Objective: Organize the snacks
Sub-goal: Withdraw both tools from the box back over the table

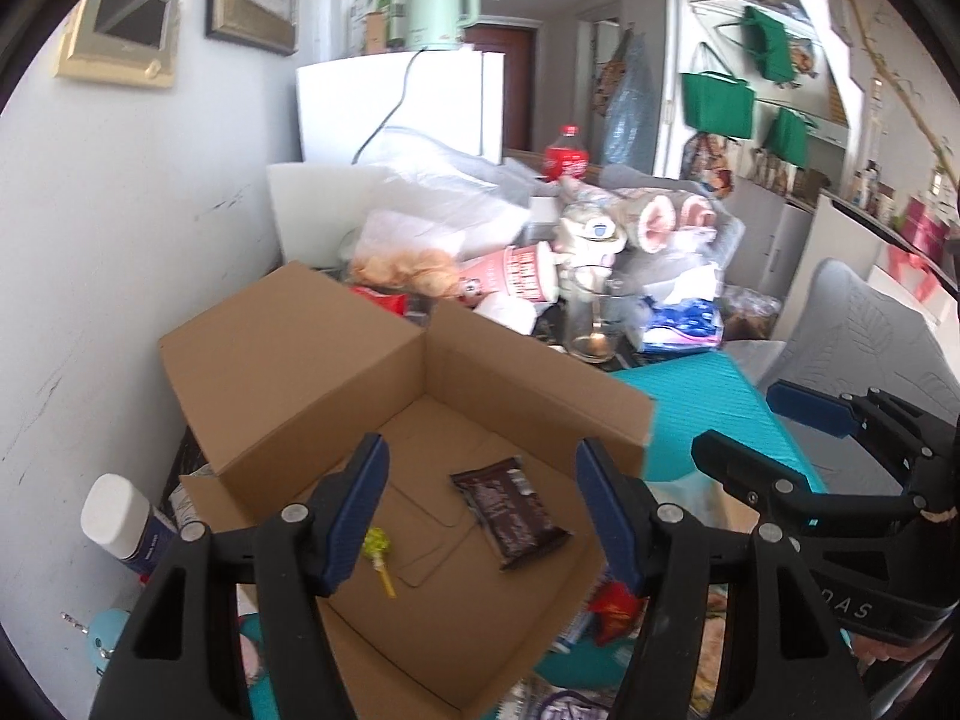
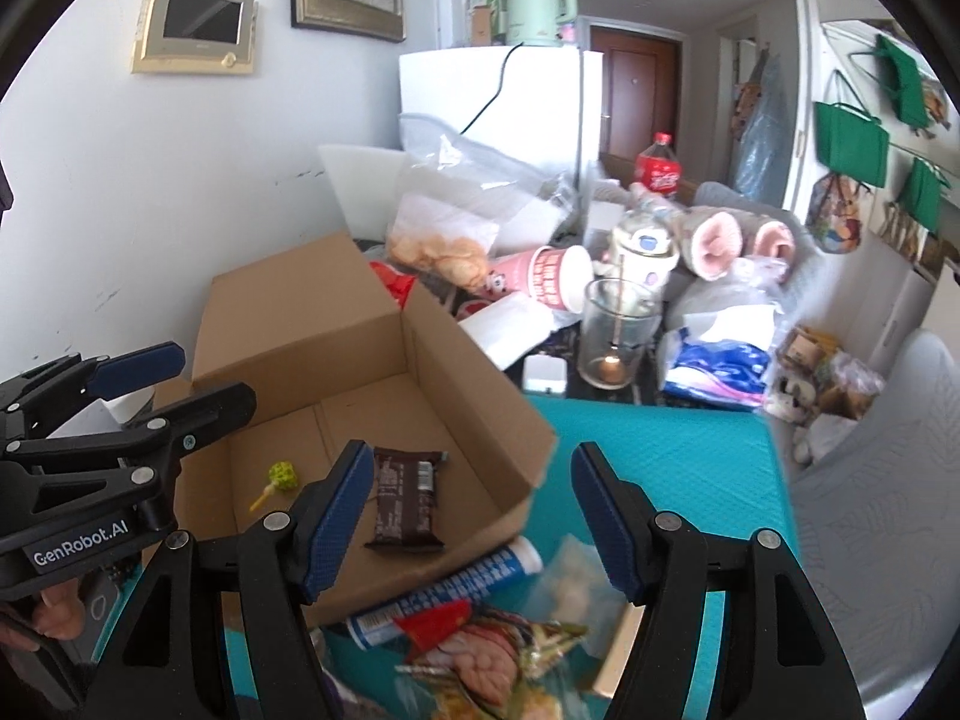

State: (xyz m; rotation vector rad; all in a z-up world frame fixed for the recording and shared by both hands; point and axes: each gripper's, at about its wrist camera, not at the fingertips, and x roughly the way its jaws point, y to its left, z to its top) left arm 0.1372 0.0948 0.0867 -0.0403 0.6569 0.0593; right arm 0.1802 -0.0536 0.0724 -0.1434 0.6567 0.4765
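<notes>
An open cardboard box (image 1: 300, 360) (image 2: 300, 324) holds a dark brown chocolate bar (image 1: 510, 510) (image 2: 405, 498) and a green lollipop (image 1: 378, 549) (image 2: 281, 477). My left gripper (image 1: 480, 510) is open and empty, hovering above the box. My right gripper (image 2: 468, 516) is open and empty, above the box's near right corner and a pile of loose snacks: a blue-and-white tube (image 2: 447, 591), a red packet (image 2: 438, 624), a colourful snack bag (image 2: 492, 660) and a small clear bag (image 2: 570, 585). Each gripper shows in the other's view: the right (image 1: 780, 438), the left (image 2: 174, 378).
A teal mat (image 2: 660, 450) lies under the snacks. Behind the box stand a glass jar (image 2: 615, 333), a pink cup (image 2: 549, 276), a bag of chips (image 2: 441, 246), a cola bottle (image 2: 657, 168) and plush slippers (image 2: 738, 240). A white wall is on the left, a grey chair (image 2: 870, 510) on the right.
</notes>
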